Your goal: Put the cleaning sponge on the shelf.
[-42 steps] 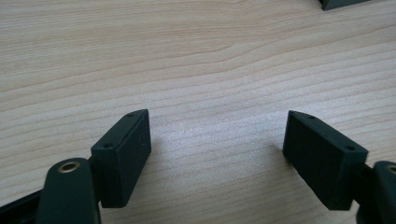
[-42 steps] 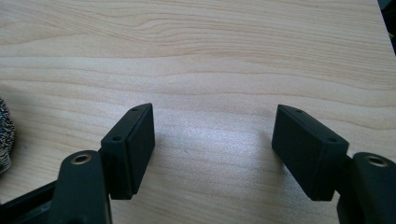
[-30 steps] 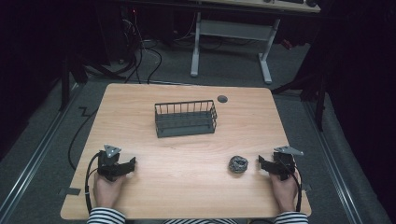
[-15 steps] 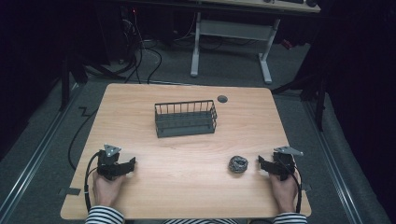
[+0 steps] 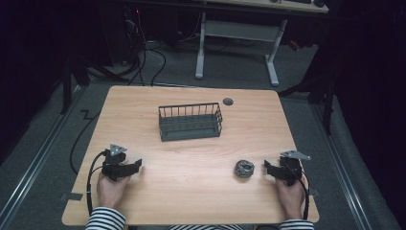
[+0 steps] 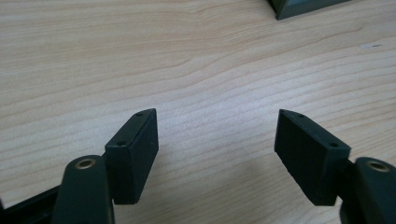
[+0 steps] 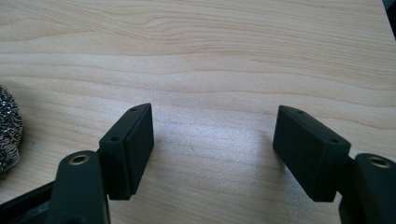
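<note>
Nothing has shifted: both tongs, left [image 5: 135, 165] and right [image 5: 268, 168], rest spread on the table [image 5: 191, 201], pointing inward.

Wooden counter [image 5: 143, 115] bearing a dark wire basket [image 5: 190, 121] near its centre and a crumpled metallic scourer [image 5: 243, 168] nearer the front right. A small dark round cap [image 5: 228, 101] lies beyond the basket; cables [image 5: 143, 52] trail on the floor.

Table [image 5: 191, 191] bare btwn grippers; wire basket [image 5: 190, 121] blocks centre-back, steel scourer [image 5: 243, 168] near right jaws.
</note>
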Demonstrator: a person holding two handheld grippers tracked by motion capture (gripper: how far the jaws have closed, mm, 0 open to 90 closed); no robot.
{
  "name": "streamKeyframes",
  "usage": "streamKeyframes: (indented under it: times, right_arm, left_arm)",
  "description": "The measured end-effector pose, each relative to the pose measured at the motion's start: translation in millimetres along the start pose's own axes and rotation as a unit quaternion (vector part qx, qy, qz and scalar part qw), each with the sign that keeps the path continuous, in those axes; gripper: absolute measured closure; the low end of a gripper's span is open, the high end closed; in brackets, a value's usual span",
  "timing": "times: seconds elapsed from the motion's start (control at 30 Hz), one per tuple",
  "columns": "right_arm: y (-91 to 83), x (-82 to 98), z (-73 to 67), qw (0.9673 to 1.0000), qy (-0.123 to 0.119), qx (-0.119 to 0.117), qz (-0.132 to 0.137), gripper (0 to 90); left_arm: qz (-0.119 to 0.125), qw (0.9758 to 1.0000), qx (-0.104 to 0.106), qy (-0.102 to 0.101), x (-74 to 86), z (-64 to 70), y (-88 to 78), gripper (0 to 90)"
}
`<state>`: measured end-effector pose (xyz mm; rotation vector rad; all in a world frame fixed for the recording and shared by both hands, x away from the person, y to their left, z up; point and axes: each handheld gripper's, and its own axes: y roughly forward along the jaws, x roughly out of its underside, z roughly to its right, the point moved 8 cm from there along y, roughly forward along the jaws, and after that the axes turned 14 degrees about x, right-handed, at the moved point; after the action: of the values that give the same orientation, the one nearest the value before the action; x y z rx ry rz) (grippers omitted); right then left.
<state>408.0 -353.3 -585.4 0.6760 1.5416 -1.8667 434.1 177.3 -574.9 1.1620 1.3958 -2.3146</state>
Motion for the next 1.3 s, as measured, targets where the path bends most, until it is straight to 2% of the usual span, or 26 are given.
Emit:
streamKeyframes:
  times: [0.33, 0.53, 0.77, 0.93, 1.07, 1.3]
  right_arm:
    - [-0.1, 0.1, -0.3, 1.0000, -0.001, -0.001, 0.001, 29.1]
    - [-0.3, 0.2, -0.6, 1.0000, -0.001, -0.001, 0.000, 29.0]
    - [-0.3, 0.2, -0.6, 1.0000, -0.001, -0.001, 0.000, 28.9]
    - [-0.3, 0.2, -0.6, 1.0000, -0.001, -0.002, 0.000, 28.9]
    - [-0.3, 0.2, -0.6, 1.0000, -0.001, -0.002, 0.000, 28.9]
    - [-0.3, 0.3, -0.6, 1.0000, -0.001, -0.002, 0.000, 28.8]
  left_arm:
    - [0.011, 0.9999, 0.011, 0.002, -18.9, 10.2, -3.5, 24.3]
    - [0.008, 0.9997, 0.022, 0.003, -28.1, 15.3, -2.1, 23.6]
    - [0.017, 0.9988, 0.045, 0.006, -48.0, 24.9, -3.6, 22.8]
    - [0.019, 0.9984, 0.052, 0.008, -60.7, 29.4, -3.6, 21.3]
    - [0.019, 0.9983, 0.052, 0.018, -72.8, 34.3, -4.2, 21.1]
    - [0.025, 0.9975, 0.061, 0.027, -99.3, 43.0, -3.6, 21.0]
